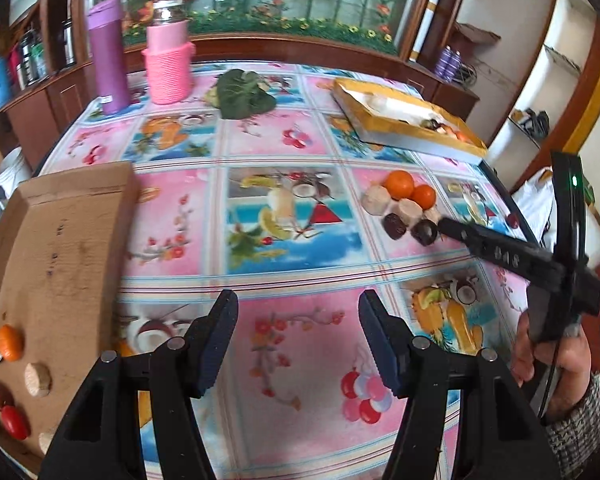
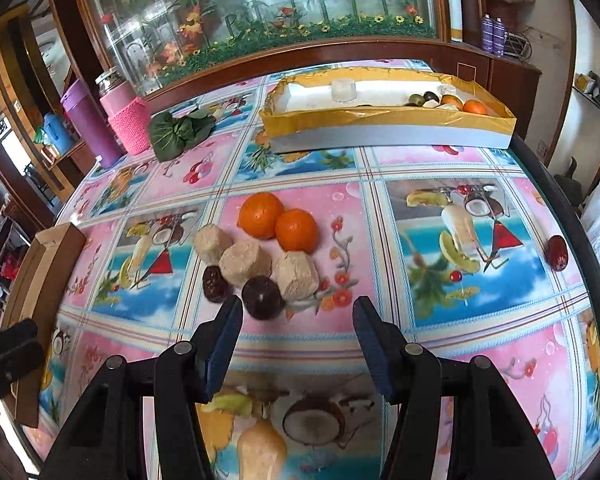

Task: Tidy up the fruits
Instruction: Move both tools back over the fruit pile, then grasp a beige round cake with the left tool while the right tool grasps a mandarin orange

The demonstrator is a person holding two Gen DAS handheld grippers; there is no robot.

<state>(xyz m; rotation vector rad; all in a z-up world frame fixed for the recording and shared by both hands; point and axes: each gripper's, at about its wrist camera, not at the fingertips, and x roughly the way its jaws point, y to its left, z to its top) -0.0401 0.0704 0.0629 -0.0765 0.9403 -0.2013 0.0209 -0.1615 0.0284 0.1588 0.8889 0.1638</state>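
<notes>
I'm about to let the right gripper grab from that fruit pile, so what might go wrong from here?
1. The pile is tight: the dark round fruit touches a beige lump and sits beside a wrinkled date, so the open right gripper could nudge neighbours.
2. The two oranges may roll if bumped.
3. A lone red date lies near the table edge and might get knocked off.
</notes>
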